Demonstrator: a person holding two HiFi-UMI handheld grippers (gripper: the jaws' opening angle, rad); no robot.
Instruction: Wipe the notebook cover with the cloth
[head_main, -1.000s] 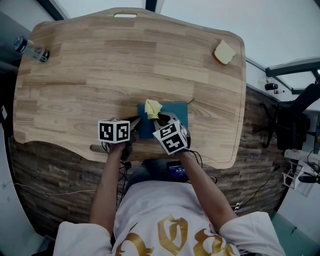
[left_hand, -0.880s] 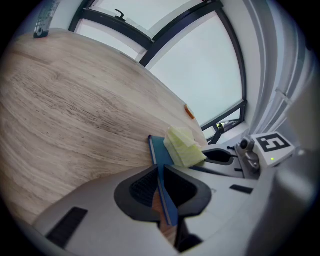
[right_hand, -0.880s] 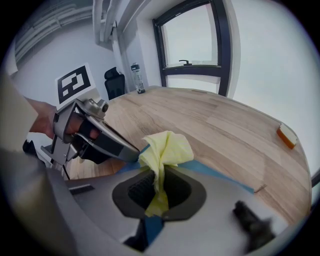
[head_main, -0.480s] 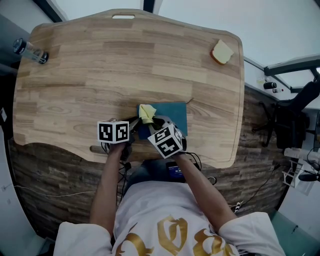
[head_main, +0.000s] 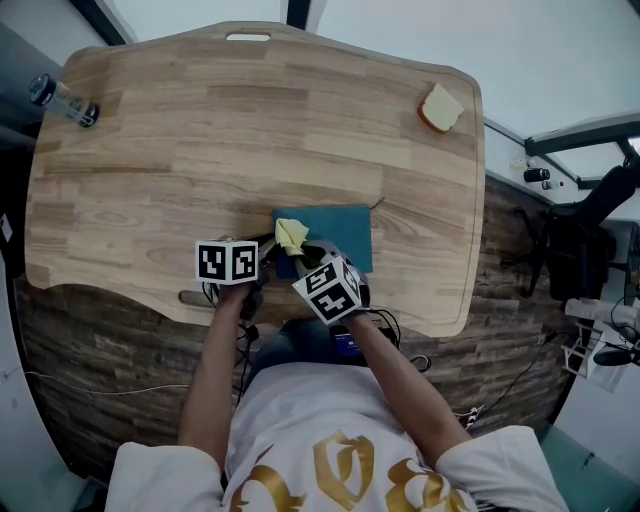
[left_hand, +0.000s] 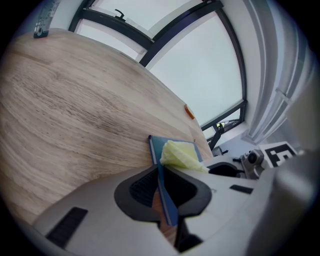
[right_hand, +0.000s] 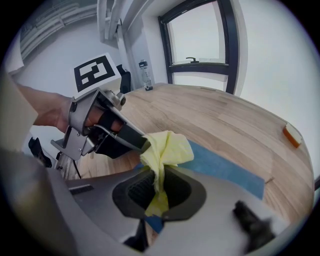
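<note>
A blue notebook (head_main: 335, 232) lies flat near the table's front edge, seen edge-on as the notebook (left_hand: 161, 150) in the left gripper view. My left gripper (head_main: 268, 252) is shut on the notebook's near left edge, its jaws pinching the cover. My right gripper (head_main: 303, 250) is shut on a yellow cloth (head_main: 291, 234), which rests on the cover's left part. In the right gripper view the cloth (right_hand: 165, 149) bunches up out of the jaws over the notebook (right_hand: 225, 170), with the left gripper (right_hand: 142, 145) just beside it.
On the wooden table (head_main: 200, 130) a sandwich-like sponge (head_main: 440, 107) sits at the far right corner and a clear bottle (head_main: 60, 100) at the far left. An office chair (head_main: 580, 230) stands off the table's right side.
The right gripper and cloth have slid left and toward me across the cover. The left gripper has stayed put on the notebook's edge.
</note>
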